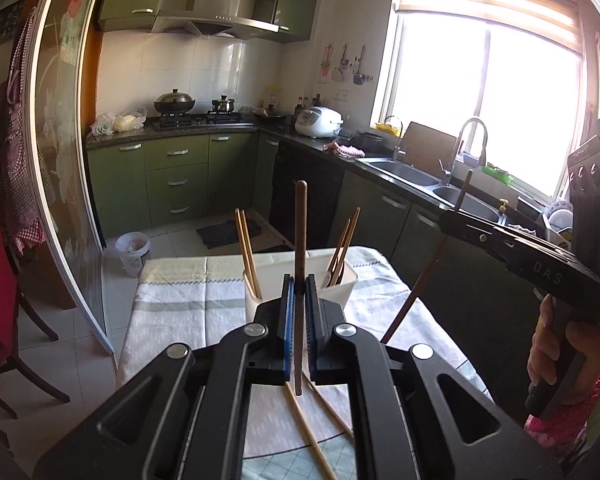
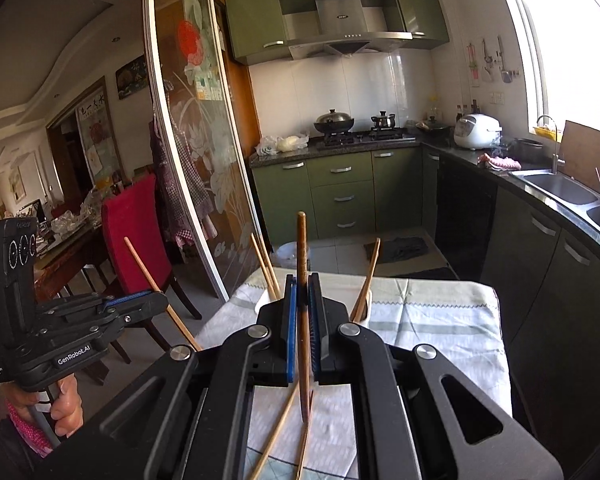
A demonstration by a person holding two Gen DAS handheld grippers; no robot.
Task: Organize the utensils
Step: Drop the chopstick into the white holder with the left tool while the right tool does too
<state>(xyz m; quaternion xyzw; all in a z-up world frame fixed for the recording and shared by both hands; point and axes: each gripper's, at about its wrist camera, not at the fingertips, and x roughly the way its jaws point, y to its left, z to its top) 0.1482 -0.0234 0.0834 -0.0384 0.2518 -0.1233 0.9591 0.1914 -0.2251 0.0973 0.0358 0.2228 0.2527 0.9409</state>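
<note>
My left gripper [image 1: 299,286] is shut on a dark brown chopstick [image 1: 300,236] held upright above the table. It also shows at the left of the right wrist view [image 2: 156,300], where the stick looks light brown [image 2: 142,262]. My right gripper [image 2: 302,286] is shut on another dark chopstick [image 2: 302,252], also upright; it shows at the right of the left wrist view [image 1: 448,220]. A white utensil holder [image 1: 342,284] stands on the table just beyond both grippers, with light chopsticks [image 1: 247,252] leaning in its compartments. Loose light chopsticks [image 1: 308,428] lie on the tablecloth below the grippers.
The table [image 2: 440,320] has a checked cloth and sits in a kitchen. A red chair [image 2: 134,232] and glass sliding door [image 2: 196,152] are at the left. Counter with sinks [image 1: 404,172] runs along the right. A small bin [image 1: 133,250] stands on the floor beyond.
</note>
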